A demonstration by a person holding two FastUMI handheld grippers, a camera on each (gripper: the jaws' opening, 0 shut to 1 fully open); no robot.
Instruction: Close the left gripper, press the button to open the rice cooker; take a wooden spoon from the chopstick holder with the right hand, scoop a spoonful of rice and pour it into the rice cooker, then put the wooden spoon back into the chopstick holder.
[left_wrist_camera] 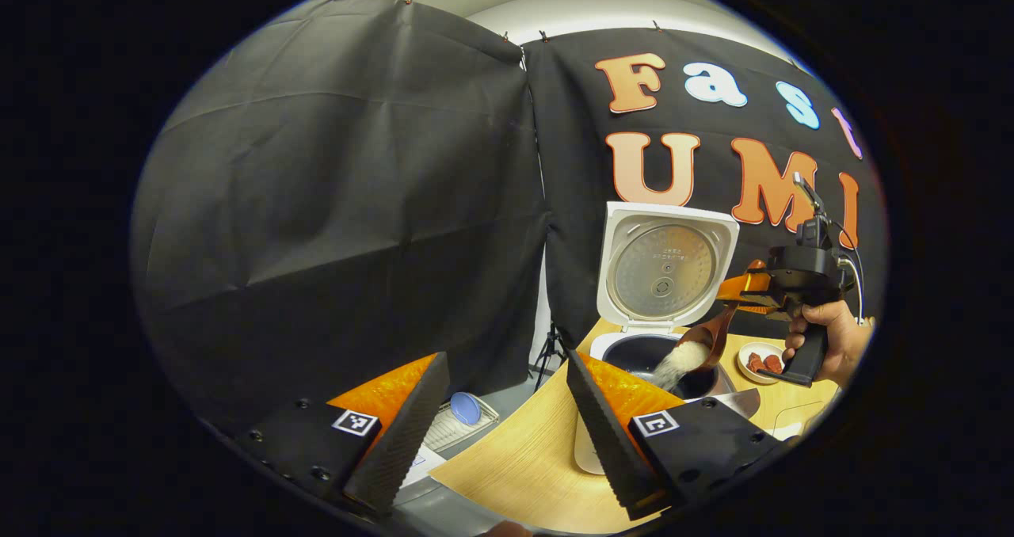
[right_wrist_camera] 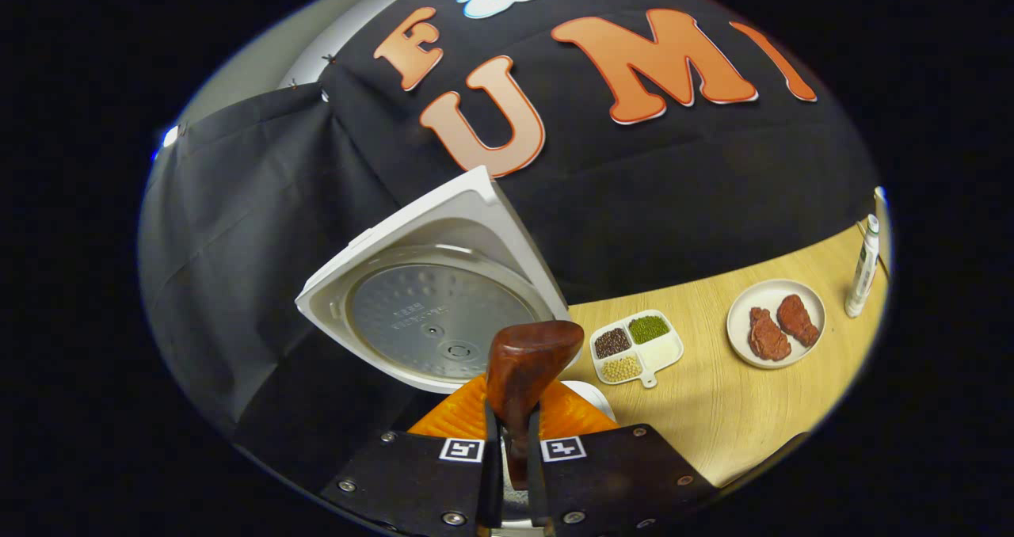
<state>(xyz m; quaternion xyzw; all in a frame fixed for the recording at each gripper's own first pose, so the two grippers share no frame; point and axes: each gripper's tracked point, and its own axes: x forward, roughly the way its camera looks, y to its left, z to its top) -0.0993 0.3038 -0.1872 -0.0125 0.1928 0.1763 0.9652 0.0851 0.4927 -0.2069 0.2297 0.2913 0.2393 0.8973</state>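
Note:
The white rice cooker (left_wrist_camera: 661, 299) stands on the wooden table with its lid (left_wrist_camera: 665, 264) raised upright. In the left gripper view the right gripper (left_wrist_camera: 741, 293), held by a hand (left_wrist_camera: 832, 339), tilts a wooden spoon (left_wrist_camera: 709, 339) over the cooker's dark inner pot (left_wrist_camera: 646, 355), and white rice (left_wrist_camera: 677, 365) streams from the spoon into the pot. My left gripper (left_wrist_camera: 507, 430) hangs open and empty to the left of the cooker. In the right gripper view my right gripper (right_wrist_camera: 511, 430) is shut on the spoon's handle (right_wrist_camera: 527, 363), with the raised lid (right_wrist_camera: 440, 307) just beyond.
A divided white tray of grains (right_wrist_camera: 638, 347), a plate with two pieces of meat (right_wrist_camera: 776, 323) and a slim white bottle (right_wrist_camera: 862, 266) sit on the table (right_wrist_camera: 729, 410) right of the cooker. A rack with a blue disc (left_wrist_camera: 463, 410) lies below the table's left edge.

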